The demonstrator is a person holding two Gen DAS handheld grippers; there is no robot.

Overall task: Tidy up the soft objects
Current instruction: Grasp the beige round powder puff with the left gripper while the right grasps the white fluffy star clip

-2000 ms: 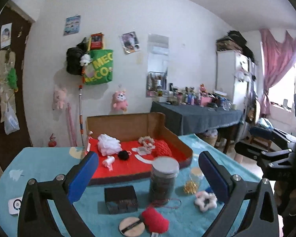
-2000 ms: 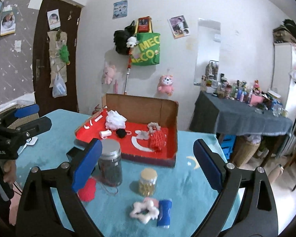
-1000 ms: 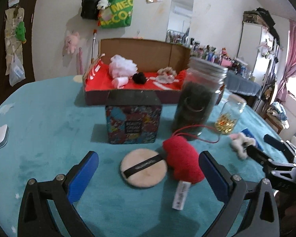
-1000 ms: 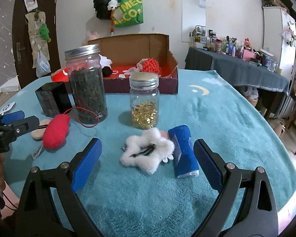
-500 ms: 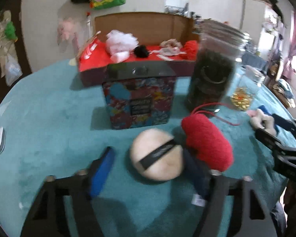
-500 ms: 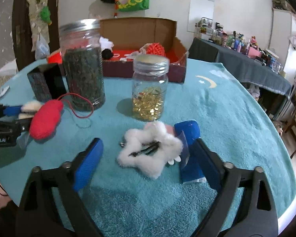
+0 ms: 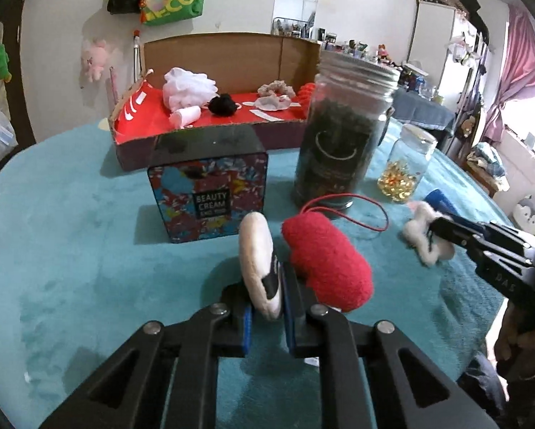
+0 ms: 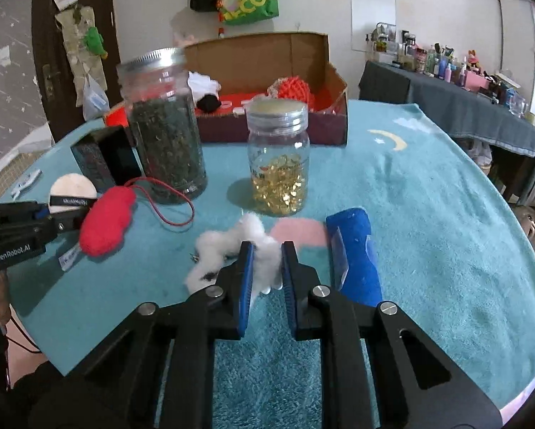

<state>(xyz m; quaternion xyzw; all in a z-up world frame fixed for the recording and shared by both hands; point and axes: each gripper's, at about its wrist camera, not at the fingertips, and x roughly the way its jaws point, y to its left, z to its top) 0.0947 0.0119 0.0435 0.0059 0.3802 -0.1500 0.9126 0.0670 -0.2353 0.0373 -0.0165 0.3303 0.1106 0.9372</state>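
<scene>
Tools both clamped — left tool (image 7: pixel 266 316) on powder puff (image 7: pixel 257 264), right tool (image 8: pixel 266 279) on white fluffy clip (image 8: pixel 231 246).

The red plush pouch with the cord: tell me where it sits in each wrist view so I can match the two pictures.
Left wrist view: red plush pouch at centre, just right of the left gripper, which is shut on the powder puff.
Right wrist view: same pouch at left of centre, on the teal cloth.
Shared landmark: the tall jar of dark leaves stands just behind it in both.
</scene>
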